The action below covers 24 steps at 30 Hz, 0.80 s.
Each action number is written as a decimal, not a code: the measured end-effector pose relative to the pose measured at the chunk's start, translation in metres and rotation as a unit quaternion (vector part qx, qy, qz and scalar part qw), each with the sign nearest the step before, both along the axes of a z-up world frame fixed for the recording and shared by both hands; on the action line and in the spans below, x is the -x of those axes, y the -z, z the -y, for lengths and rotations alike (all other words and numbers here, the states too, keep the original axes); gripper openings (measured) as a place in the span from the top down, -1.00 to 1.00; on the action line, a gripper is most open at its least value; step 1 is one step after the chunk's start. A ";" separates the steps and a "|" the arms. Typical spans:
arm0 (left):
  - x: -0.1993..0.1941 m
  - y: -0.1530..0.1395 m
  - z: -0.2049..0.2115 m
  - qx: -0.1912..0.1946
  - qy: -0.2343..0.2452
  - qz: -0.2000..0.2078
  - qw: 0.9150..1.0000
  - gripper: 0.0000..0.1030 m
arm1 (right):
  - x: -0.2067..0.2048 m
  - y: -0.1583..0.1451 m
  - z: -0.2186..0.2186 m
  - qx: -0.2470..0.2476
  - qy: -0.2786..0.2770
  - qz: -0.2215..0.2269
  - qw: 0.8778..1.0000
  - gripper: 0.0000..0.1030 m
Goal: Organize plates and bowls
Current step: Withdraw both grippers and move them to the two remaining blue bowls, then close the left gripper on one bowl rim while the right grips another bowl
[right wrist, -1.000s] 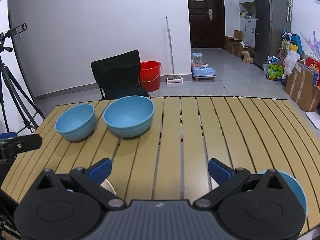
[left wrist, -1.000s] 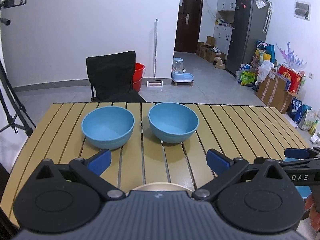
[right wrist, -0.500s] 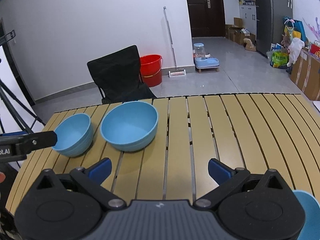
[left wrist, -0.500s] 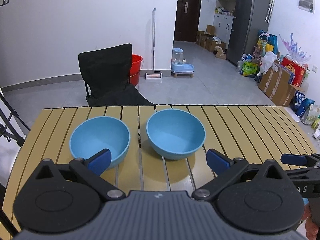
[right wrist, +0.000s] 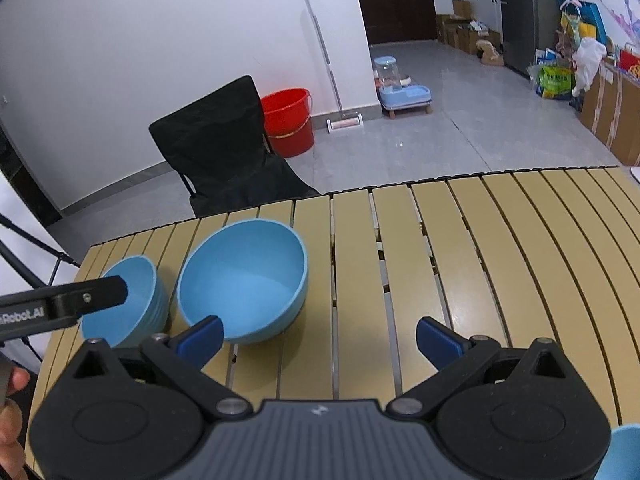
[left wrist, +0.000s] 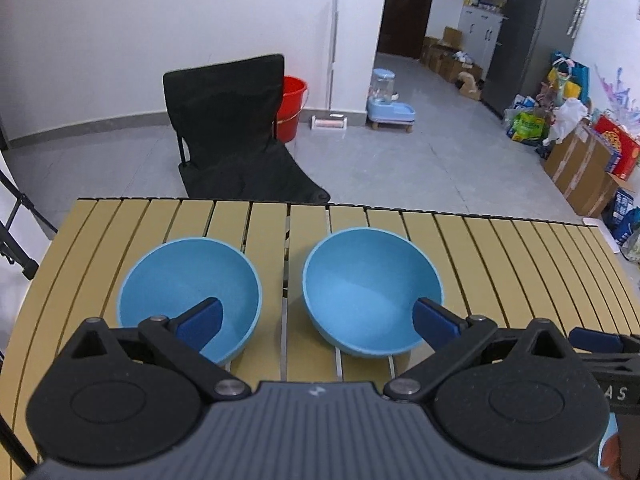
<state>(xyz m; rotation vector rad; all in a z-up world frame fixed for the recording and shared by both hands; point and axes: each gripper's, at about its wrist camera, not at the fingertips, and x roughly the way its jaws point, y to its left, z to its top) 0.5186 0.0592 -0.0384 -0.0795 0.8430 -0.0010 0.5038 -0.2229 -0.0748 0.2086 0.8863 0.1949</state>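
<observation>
- The left gripper [left wrist: 318, 318] has its fingers spread wide, empty, above two blue bowls.
- The right gripper [right wrist: 318, 336] is likewise spread, empty.
- The smaller bowl [left wrist: 188, 292] and the larger bowl [left wrist: 370, 286] stand side by side, apart, near the slatted tabletop's [right wrist: 500, 248] far-left corner.

We see two matt, smooth plastic-looking blue bowls [left wrist: 188, 292] on a slatted, wood-toned table [left wrist: 500, 264]; behind it, a black cloth chair [left wrist: 236, 136] and a glossy red plastic bucket [left wrist: 292, 108].
</observation>
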 end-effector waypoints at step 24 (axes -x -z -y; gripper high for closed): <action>-0.100 0.067 -0.001 0.005 -0.039 -0.108 0.993 -0.07 | -0.092 0.045 -0.030 0.013 -0.020 -0.076 0.997 -0.45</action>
